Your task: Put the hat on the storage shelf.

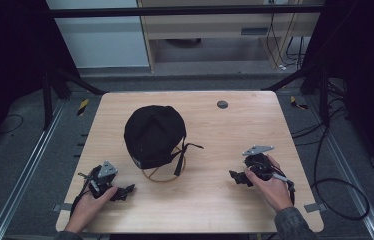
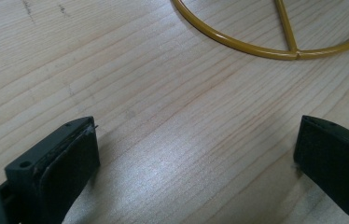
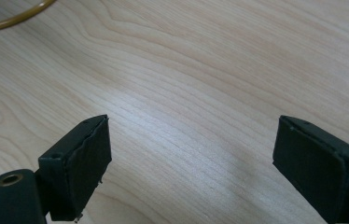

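Observation:
A black cap sits on a yellow wire stand near the middle of the wooden table; a black strap hangs off its right side. My left gripper rests on the table at the front left, a hand around it, jaws pointing right toward the stand. In the left gripper view my left gripper is open over bare wood, with the stand's base ring just ahead. My right gripper lies at the front right, pointing left. My right gripper is open with nothing between its pads.
A small grey round disc is set into the table near its far edge. Black cables trail off the right side onto the floor. Metal rails run along both sides of the table.

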Tool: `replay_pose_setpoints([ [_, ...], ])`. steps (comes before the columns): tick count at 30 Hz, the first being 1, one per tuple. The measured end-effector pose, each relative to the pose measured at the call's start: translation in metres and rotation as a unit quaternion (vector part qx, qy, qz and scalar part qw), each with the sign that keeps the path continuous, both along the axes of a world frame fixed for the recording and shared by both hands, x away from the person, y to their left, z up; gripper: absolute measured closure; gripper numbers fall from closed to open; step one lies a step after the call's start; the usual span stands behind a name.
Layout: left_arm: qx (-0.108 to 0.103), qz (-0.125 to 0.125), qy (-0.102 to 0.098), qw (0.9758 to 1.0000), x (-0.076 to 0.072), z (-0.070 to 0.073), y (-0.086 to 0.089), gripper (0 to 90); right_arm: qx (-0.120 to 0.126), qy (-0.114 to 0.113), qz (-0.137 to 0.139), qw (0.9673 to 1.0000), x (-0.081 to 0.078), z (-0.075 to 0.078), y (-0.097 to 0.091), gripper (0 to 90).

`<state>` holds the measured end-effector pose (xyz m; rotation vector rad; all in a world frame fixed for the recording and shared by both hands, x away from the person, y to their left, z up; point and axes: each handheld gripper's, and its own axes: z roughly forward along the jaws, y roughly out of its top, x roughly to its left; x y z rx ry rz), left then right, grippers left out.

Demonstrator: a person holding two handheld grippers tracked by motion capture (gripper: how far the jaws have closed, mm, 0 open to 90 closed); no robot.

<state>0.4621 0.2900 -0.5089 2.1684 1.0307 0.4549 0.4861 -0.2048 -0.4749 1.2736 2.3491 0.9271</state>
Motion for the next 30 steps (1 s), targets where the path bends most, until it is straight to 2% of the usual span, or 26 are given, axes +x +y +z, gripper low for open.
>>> replay_pose_setpoints([
  [10,0.000,0.000,0.000,1.0000,0.000,0.000,0.000,0.0,0.005,0.014,-0.026,0.9996,0.004,-0.025,-0.003,9.4],
  [14,0.000,0.000,0.000,1.0000,0.000,0.000,0.000,0.0,0.004,0.004,-0.034,0.9994,0.003,-0.027,-0.002,9.4],
  [17,0.000,0.000,0.000,1.0000,0.000,0.000,0.000,0.0,-0.008,-0.012,-0.034,0.9993,0.001,-0.030,0.000,8.7],
  [23,0.000,0.001,0.000,1.0000,0.000,0.000,0.000,0.0,0.008,-0.047,-0.050,0.9976,-0.005,-0.037,0.001,6.8],
  [30,0.000,0.001,0.000,1.0000,0.000,0.000,0.000,0.0,0.008,-0.048,-0.059,0.9971,-0.009,-0.037,0.002,6.7],
])
